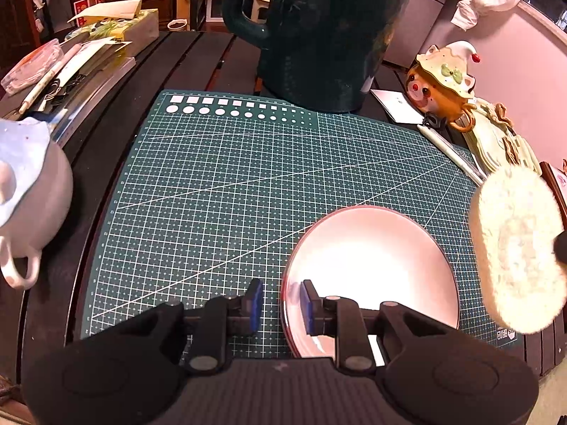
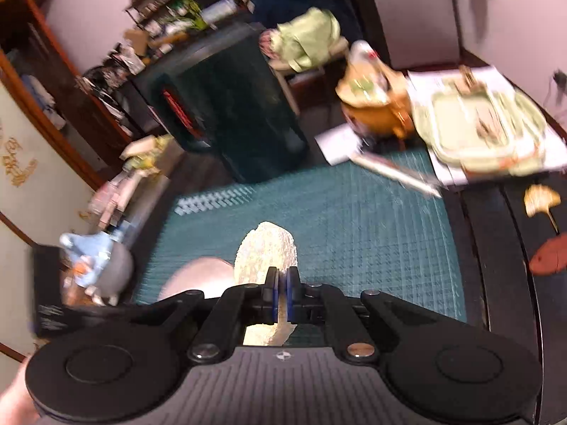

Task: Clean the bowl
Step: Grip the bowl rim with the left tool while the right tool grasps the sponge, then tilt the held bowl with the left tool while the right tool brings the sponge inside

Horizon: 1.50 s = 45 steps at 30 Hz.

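The left gripper (image 1: 280, 306) has its jaws nearly closed on the near rim of the pink bowl (image 1: 372, 276), one pad inside it, one outside. The bowl rests on the green cutting mat (image 1: 219, 191) covering the tabletop. The right gripper (image 2: 282, 295) has its jaws pinched tight on a cream scrubbing sponge (image 2: 265, 251), which sticks out ahead of them, above the mat.

Cutting mat (image 1: 219, 191): dark green, white grid lines. Bowl (image 1: 372, 265): pale pink, red rim. Sponge (image 2: 265, 251): cream-white. Jug (image 1: 319, 35): dark green. Gripper pads (image 1: 256, 301): blue.
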Available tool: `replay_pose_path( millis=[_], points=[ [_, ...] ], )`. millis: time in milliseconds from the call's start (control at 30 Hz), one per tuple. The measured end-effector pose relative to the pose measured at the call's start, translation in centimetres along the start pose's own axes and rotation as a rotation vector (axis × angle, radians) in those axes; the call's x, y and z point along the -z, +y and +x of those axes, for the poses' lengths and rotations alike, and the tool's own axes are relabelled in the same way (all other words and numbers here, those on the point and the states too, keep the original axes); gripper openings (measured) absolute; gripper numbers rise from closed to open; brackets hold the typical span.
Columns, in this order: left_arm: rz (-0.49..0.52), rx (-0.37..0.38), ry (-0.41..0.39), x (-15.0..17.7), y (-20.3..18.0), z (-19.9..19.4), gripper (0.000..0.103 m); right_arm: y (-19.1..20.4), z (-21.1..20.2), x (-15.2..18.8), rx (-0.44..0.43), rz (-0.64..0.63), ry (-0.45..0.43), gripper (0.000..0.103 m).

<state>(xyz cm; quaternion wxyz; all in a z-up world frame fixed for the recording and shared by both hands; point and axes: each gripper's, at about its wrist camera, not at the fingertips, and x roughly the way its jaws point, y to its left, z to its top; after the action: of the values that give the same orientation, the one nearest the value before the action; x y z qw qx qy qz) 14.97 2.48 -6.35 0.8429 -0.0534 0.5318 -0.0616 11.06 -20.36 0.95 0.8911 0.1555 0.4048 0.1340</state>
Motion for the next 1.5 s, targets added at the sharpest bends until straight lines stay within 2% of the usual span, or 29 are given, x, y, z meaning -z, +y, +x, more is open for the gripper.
replay_pose_path(
  millis=[100, 233, 467, 567, 733, 800, 833, 933, 967, 1133, 1200, 1300, 1500],
  points=[
    [-0.035, 0.015, 0.004, 0.0, 0.4, 0.0, 0.021, 4.3, 0.7, 0.2, 0.067, -0.157, 0.004, 0.004],
    [-0.089, 0.043, 0.005, -0.1, 1.1, -0.1, 0.021, 7.2, 2.8, 1.3, 0.148, -0.293, 0.001, 0.004],
    [-0.123, 0.082, 0.034, -0.1, 1.4, 0.3, 0.017, 9.8, 6.6, 3.6, 0.246, -0.489, 0.032, 0.004],
    [-0.164, 0.12, 0.05, -0.1, 1.8, 0.5, 0.016, 9.9, 7.2, 3.8, 0.238, -0.522, 0.052, 0.004],
    [-0.195, 0.129, 0.057, -0.1, 2.3, 0.6, 0.016, 9.4, 7.8, 3.1, 0.215, -0.514, 0.09, 0.004],
    [-0.193, 0.129, 0.058, -0.1, 2.3, 0.6, 0.016, 9.7, 7.7, 3.4, 0.224, -0.559, 0.089, 0.004],
    [-0.191, 0.128, 0.058, -0.1, 2.2, 0.6, 0.016, 10.1, 7.5, 3.8, 0.239, -0.623, 0.072, 0.004],
    [-0.187, 0.132, 0.063, -0.1, 2.1, 0.8, 0.016, 10.5, 7.3, 4.3, 0.225, -0.672, 0.073, 0.005],
    [-0.189, 0.133, 0.064, -0.1, 2.2, 0.8, 0.016, 10.4, 7.2, 4.3, 0.213, -0.671, 0.069, 0.006],
    [-0.195, 0.137, 0.067, -0.1, 2.3, 0.8, 0.016, 9.8, 7.2, 3.7, 0.184, -0.643, 0.081, 0.029],
    [-0.196, 0.138, 0.067, -0.1, 2.4, 0.8, 0.016, 9.6, 7.1, 3.4, 0.149, -0.633, 0.086, 0.031],
    [-0.197, 0.141, 0.068, -0.1, 2.4, 0.9, 0.016, 9.9, 6.9, 3.4, 0.107, -0.687, 0.087, 0.031],
    [-0.205, 0.15, 0.07, -0.2, 2.5, 1.1, 0.016, 10.0, 7.8, 3.3, 0.031, -0.68, 0.164, 0.031]
  ],
)
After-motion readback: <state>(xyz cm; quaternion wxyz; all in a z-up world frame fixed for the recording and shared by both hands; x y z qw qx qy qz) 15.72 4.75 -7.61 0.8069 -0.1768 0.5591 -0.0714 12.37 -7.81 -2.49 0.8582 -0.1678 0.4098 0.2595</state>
